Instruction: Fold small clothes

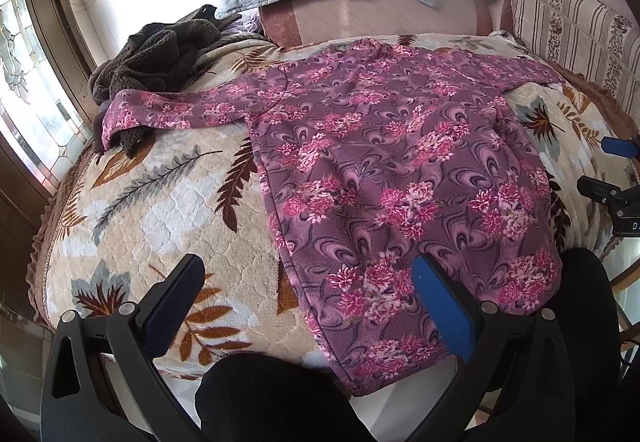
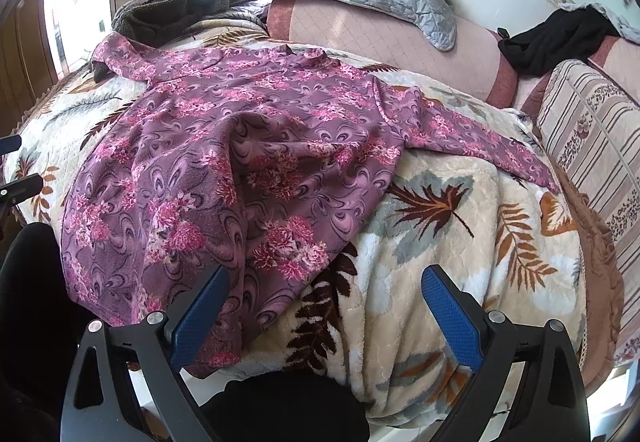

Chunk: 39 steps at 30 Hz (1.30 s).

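We see one purple floral top [image 1: 392, 170] spread on the bed [image 1: 160, 202], our two grippers' fingers [image 1: 180, 302] [image 2: 452, 318] spread wide, empty

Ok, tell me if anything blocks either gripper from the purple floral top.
Nothing visible does. The left gripper and right gripper are both open, right at the near hem of the purple floral top. Only its far left sleeve drapes over a dark fleece garment.

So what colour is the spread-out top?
Purple with pink flowers top; the left wrist view shows it best.
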### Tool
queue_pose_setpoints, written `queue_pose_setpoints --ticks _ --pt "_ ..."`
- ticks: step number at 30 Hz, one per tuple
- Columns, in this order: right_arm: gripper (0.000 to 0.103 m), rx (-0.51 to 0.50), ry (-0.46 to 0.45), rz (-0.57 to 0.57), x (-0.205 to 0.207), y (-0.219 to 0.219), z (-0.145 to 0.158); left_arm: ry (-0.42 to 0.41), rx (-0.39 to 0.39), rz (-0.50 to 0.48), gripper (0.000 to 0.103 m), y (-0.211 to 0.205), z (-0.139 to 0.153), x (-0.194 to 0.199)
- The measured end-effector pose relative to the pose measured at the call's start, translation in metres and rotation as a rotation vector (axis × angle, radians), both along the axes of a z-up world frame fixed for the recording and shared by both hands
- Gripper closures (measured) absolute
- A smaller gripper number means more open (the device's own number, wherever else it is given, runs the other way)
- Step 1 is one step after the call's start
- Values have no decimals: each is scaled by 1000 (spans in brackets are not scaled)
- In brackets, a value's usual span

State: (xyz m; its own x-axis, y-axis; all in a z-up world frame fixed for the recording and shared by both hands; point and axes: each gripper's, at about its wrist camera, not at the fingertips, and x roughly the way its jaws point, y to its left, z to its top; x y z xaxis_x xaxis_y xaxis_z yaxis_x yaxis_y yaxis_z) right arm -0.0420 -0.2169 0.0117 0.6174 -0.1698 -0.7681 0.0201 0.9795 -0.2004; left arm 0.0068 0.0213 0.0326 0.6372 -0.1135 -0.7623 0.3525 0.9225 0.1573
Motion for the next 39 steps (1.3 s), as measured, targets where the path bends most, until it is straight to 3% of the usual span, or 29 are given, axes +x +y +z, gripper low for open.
queue_pose_setpoints --ticks 29,32,36,39 --pt "10 68 -2 -36 -14 -15 4 78 4 -21 0 -16 -12 10" --pt "17 124 18 -55 -11 -25 -1 119 -34 -1 0 -7 -14 16" --pt "32 243 84 -102 -6 -44 -18 199 -78 105 0 20 -23 36" --pt "33 324 135 -114 -2 -49 -36 255 -100 176 0 37 -34 45"
